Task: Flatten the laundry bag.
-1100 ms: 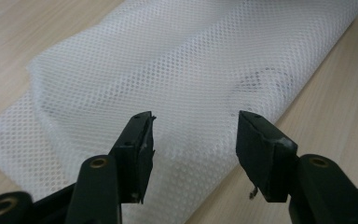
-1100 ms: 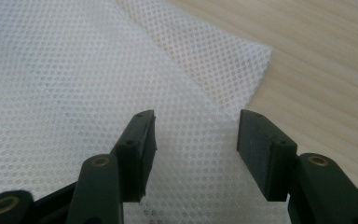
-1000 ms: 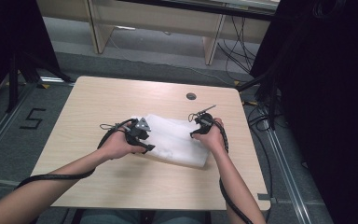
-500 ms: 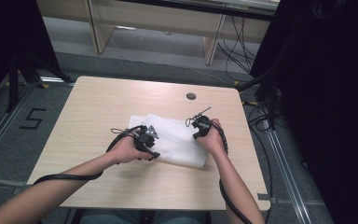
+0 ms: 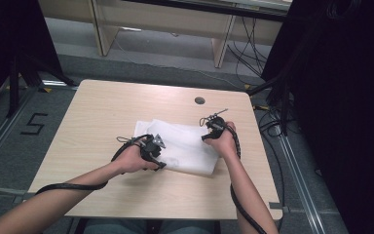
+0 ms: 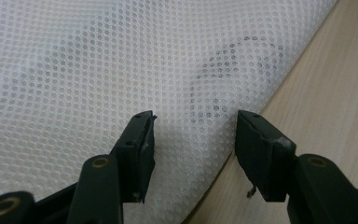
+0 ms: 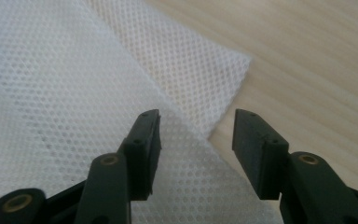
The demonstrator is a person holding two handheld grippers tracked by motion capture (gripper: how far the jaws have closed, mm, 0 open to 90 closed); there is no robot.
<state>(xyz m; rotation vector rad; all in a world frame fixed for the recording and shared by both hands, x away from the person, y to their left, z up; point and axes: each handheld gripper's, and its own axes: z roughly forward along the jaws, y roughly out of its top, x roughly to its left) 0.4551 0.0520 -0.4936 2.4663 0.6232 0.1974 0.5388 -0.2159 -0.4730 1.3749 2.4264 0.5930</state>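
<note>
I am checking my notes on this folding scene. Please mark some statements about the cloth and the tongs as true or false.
1. The cloth is white mesh. True.
2. The left tongs are clamped shut. False: the jaws stand apart over the cloth edge.
3. The right tongs are open. True.
4. The cloth hangs off the table. False: it lies wholly on it.
5. The cloth is layered. True.

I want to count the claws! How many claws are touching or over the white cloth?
2. The left claw is over the white mesh cloth's near edge, open. The right claw is over its far right side, open too.
</note>
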